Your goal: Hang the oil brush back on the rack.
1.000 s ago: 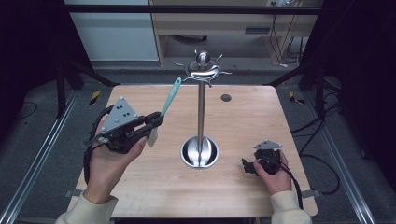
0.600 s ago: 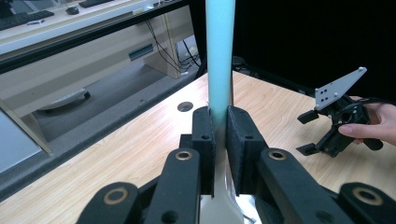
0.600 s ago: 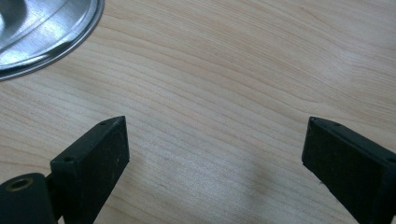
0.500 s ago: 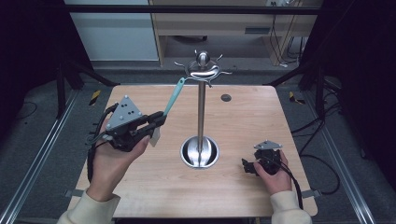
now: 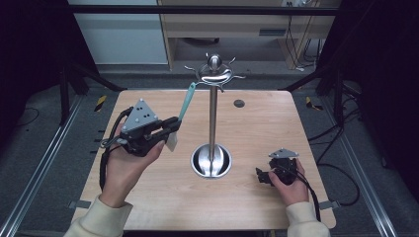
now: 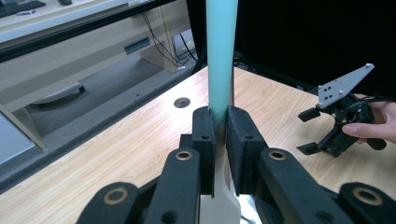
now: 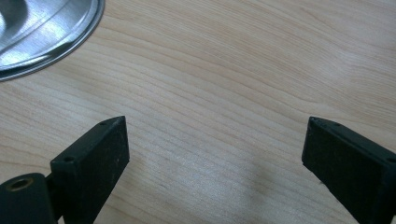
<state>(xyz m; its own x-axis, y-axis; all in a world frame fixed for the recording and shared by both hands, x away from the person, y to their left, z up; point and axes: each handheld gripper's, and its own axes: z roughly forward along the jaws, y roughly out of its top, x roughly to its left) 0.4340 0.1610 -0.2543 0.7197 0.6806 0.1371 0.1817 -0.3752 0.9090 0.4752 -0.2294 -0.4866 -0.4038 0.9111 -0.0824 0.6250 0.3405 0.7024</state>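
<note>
The left tongs (image 5: pixel 170 129) are clamped on a teal-handled spatula (image 5: pixel 186 101), gripping low on the handle just above its pale blade, so the long handle stands free and its top end reaches the hooks at the crown of the steel utensil stand (image 5: pixel 213 98); that grip probably suits hanging the tool there. In the left gripper view the black pads (image 6: pixel 204 135) press on the handle (image 6: pixel 220 51) from both sides. The right tongs (image 5: pixel 267 176) rest low over the worktop (image 5: pixel 257 118), jaws wide apart with nothing between them, well clear of the stand's dish base. Compared with a second ago, the spatula's top sits slightly nearer the hooks; the right hand has not shifted.
</note>
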